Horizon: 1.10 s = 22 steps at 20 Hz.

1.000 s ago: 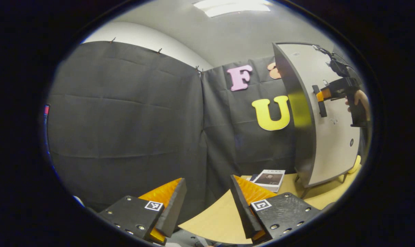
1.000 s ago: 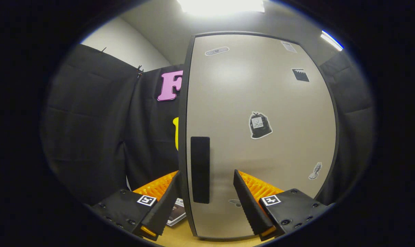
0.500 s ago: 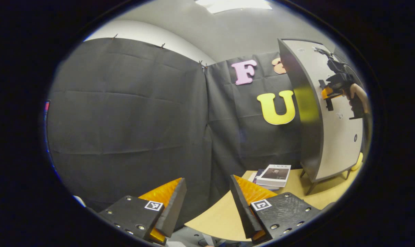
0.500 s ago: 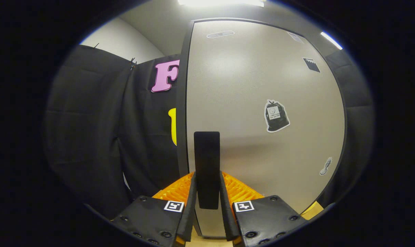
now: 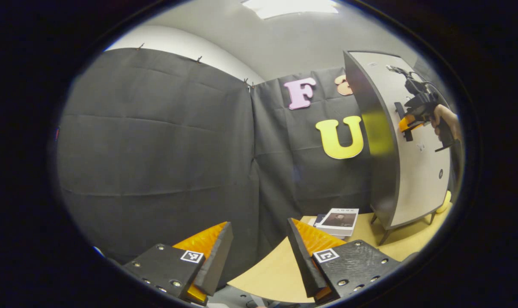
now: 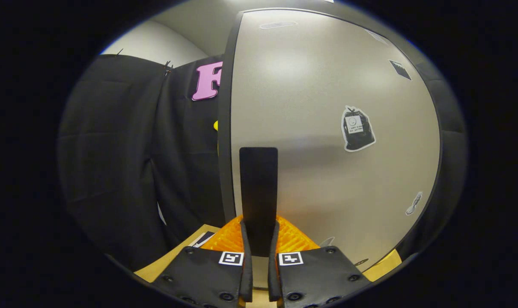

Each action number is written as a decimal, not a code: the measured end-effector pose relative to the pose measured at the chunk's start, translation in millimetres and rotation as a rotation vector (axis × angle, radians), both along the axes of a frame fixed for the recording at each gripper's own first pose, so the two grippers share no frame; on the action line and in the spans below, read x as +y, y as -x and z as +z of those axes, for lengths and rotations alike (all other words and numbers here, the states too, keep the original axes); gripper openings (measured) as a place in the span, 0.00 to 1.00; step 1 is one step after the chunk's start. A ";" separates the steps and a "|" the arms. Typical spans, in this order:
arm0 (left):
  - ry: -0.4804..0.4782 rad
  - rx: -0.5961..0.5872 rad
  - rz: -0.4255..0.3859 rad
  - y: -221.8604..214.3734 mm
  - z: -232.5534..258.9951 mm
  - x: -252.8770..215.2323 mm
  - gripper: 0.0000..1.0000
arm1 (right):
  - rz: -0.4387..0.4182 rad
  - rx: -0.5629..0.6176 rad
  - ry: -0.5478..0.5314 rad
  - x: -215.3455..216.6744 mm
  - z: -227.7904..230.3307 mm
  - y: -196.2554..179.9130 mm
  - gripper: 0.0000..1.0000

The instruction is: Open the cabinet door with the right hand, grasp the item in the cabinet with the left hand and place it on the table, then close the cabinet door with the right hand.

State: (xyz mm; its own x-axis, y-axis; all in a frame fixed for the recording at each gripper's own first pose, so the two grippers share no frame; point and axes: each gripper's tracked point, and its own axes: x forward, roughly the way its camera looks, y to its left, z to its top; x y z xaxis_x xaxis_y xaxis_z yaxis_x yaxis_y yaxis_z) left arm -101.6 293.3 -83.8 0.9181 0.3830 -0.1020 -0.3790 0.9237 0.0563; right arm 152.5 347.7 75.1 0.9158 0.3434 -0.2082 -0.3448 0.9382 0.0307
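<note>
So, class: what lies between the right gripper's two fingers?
The cabinet door's handle lies there, clamped by the right gripper, as the right gripper view shows.

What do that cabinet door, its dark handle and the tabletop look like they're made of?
Cabinet door: probably laminated board, pale grey with a satin sheen; it catches a soft glare and has a dark edge band. Handle: a flat matte black bar, plastic or painted metal, hard to tell; the right gripper is clamped on it. Table: light wood or a wood-look laminate, smooth and even.
</note>
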 end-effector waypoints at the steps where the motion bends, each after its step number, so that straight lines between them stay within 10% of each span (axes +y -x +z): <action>1: -0.001 -0.006 -0.005 -1.4 2.5 -2.0 0.77 | 0.013 0.005 -0.002 -0.1 0.4 2.4 0.16; 22: -0.004 -0.095 -0.256 -41.6 48.7 -122.1 0.77 | 0.201 0.043 -0.064 -26.5 12.0 62.9 0.12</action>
